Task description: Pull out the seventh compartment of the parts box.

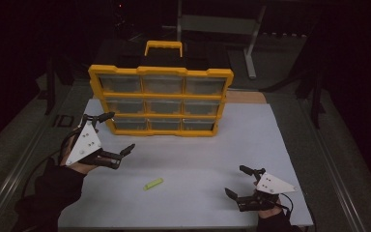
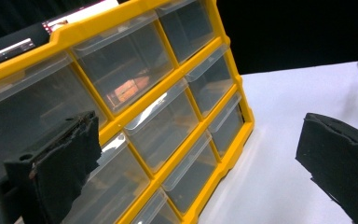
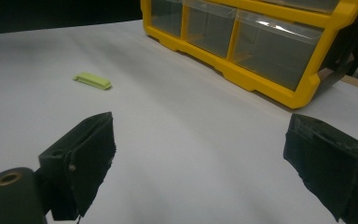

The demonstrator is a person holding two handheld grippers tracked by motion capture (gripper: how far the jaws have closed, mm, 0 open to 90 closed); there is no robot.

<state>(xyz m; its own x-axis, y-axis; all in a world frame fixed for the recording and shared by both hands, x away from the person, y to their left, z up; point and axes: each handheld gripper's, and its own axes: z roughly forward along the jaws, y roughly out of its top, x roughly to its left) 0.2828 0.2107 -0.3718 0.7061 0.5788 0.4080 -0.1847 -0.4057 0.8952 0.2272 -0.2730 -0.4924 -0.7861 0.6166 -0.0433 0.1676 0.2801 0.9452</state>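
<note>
Two grippers, left (image 1: 110, 135) and right (image 1: 239, 181), gape wide and empty while the small green piece (image 1: 153, 183), low centre on the white sheet (image 1: 251, 140), looks light, rigid, best pinched across its narrow sides

Left gripper (image 2: 200, 163): jaws wide apart, nothing between them, black pads torn at the edges. Left pad overlaps the yellow drawer organizer (image 2: 135, 109), which stands upright on the white tabletop (image 2: 289, 102). Clear drawers in a grid, tilted in frame. One upper drawer (image 2: 126, 70) holds something orange-brown; can't tell what. Dark background behind.
</note>
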